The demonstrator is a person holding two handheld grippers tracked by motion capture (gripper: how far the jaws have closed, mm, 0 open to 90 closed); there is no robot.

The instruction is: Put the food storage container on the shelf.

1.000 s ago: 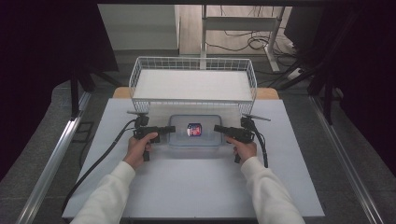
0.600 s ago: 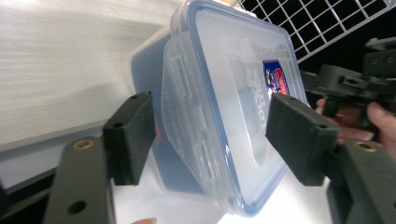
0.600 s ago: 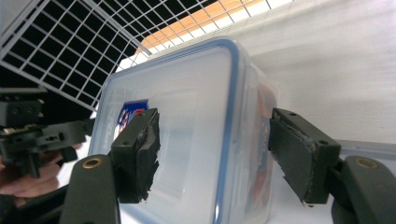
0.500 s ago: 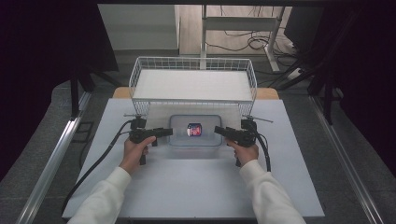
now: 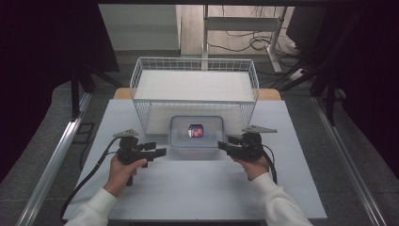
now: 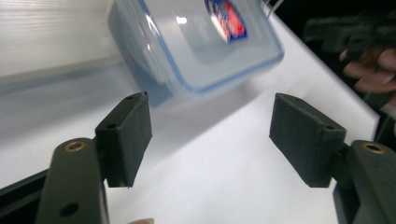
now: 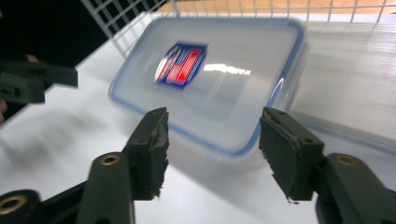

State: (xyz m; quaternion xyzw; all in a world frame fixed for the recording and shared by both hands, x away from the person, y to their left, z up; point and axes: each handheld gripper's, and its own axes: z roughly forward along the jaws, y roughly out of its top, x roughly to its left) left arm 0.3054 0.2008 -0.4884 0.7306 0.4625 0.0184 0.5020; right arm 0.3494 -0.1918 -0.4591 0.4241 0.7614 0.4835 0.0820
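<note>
A clear lidded box (image 5: 196, 132) with a blue seal and a red-and-blue label stands on the white table (image 5: 197, 188), just in front of a wire basket (image 5: 195, 64). My left gripper (image 5: 162, 151) hovers a short way off the box's left end, open; its jaws have just been opening and nothing is between them. The left gripper view shows the box (image 6: 187, 42) beyond the gripper (image 6: 212, 135). My right gripper (image 5: 221, 145) is off the box's right end, open; its jaws have just been closing a little with nothing between them. In the right gripper view the box (image 7: 219, 74) lies past the gripper (image 7: 212, 149).
The white wire basket stands at the table's far side with a white sheet on its floor. A cable trails from each gripper toward the near edge. Metal rails run along both sides of the table. Dark floor and cables lie beyond it.
Both grippers have pulled back from the box's ends, outward and toward the person. The left jaws went from shut to open. The box has stayed in place.
</note>
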